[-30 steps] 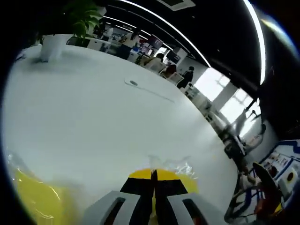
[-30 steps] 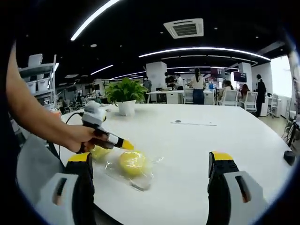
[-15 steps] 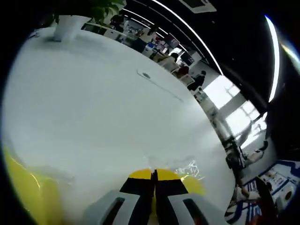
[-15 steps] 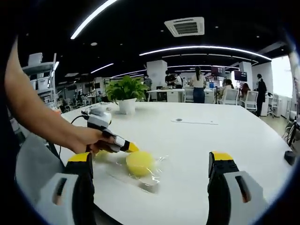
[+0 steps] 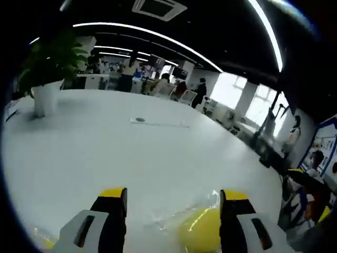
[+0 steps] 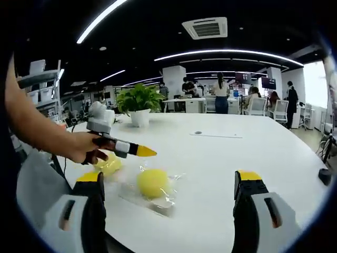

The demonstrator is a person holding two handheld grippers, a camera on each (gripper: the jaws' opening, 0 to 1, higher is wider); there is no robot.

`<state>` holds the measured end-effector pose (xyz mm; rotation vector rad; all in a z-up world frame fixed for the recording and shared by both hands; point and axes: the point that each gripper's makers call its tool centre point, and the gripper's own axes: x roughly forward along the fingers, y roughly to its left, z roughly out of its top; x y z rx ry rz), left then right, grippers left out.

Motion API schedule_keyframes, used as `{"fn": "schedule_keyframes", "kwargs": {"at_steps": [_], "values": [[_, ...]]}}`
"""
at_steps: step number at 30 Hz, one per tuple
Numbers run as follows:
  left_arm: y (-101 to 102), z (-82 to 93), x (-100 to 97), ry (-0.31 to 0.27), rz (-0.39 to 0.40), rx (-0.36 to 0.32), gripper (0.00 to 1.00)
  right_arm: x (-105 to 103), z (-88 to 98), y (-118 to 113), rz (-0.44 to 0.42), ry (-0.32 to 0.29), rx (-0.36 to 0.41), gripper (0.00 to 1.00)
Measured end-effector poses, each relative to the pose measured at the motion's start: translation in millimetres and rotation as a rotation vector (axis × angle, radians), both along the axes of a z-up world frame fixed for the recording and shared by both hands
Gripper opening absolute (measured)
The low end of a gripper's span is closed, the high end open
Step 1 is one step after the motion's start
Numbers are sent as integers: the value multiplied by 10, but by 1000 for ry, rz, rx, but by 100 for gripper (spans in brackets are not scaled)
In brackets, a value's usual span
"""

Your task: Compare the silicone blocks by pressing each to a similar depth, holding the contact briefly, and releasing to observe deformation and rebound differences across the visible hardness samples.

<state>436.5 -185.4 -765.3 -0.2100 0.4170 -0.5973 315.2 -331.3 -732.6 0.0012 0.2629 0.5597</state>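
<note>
A: Silicone samples, where? Two round yellow silicone blocks (image 6: 152, 182) under clear plastic wrap (image 6: 158, 203) on the white table (image 6: 221, 153).

B: Handling? Likely soft, springy, slippery wrap; press top centre. Left hand-held gripper (image 5: 171, 197) hovers spread; right hand-held gripper (image 6: 171, 179) spread, empty.

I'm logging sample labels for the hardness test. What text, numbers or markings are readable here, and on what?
No text is readable.
Yellow silicone blocks in clear plastic wrap: no label visible.
Paper sheet on the white table: too small to read.
Distant wall screens: blurred.
</note>
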Motion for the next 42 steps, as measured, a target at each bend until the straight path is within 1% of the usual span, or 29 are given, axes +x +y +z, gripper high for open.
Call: {"fn": "schedule_keyframes", "kwargs": {"at_steps": [1,2,3,4,5,6,7,8,9,10,11,12,14,15,17,18,19,20,22,24,25,27,30,32,33,34,36,37,42], "values": [[-86,138,-86,-22,-84,-44,92,13,-3,-6,4,6,-3,96],[-147,242,-199,-28,-161,-76,99,12,-13,2,12,26,5,96],[-139,362,-411,-61,-281,-47,96,34,-4,-8,20,25,-3,96],[-86,427,-482,-107,-317,-8,98,46,6,-16,30,20,-8,96],[89,475,-575,-117,-319,50,99,47,-13,-16,41,38,-5,96],[182,540,-609,-143,-320,65,100,44,-38,-8,52,61,7,96],[337,612,-692,-131,-315,47,100,55,-51,-17,53,72,12,96],[439,645,-727,-126,-315,43,100,83,-86,-48,45,93,3,96],[625,664,-774,-140,-302,75,100,87,-92,-49,48,96,1,96],[782,675,-777,-169,-281,113,100,100,-92,-59,50,98,1,96],[964,714,-815,-201,-256,118,100,104,-86,-67,51,100,8,97],[1110,732,-831,-210,-215,124,100,110,-83,-73,52,103,14,97],[1394,673,-868,-183,-136,134,100,109,-103,-77,59,126,34,97],[1615,587,-904,-144,-73,148,100,98,-128,-75,65,149,56,97],[1868,537,-968,-131,3,134,100,92,-154,-90,73,146,42,97],[2040,508,-1027,-128,55,123,100,82,-171,-105,79,139,17,97],[2140,492,-1075,-124,83,117,100,70,-185,-110,81,140,3,97],[2255,517,-1135,-154,109,100,99,58,-198,-118,83,140,-11,97],[2415,567,-1241,-213,137,126,92,54,-186,-143,72,146,-9,97],[2451,484,-1304,-171,136,135,99,61,-112,-160,60,131,10,97],[2458,410,-1380,-114,130,129,100,62,-108,-167,60,131,7,97],[2448,388,-1402,-97,117,137,100,54,-112,-163,61,129,-23,97],[2381,347,-1446,-105,82,127,100,31,-121,-121,73,122,-48,97],[2367,293,-1464,-86,81,128,100,25,-139,-111,74,125,-64,97],[2365,257,-1484,-73,81,133,100,18,-135,-99,75,127,-63,97],[2348,243,-1506,-68,77,141,100,7,-123,-75,78,132,-41,97],[2340,257,-1532,-81,77,144,100,-10,-129,-45,81,133,-45,97],[2319,272,-1536,-88,69,131,100,-23,-146,-27,85,135,-54,97],[2305,234,-1528,-90,72,138,100,-58,-313,-69,76,176,-75,97]]}}
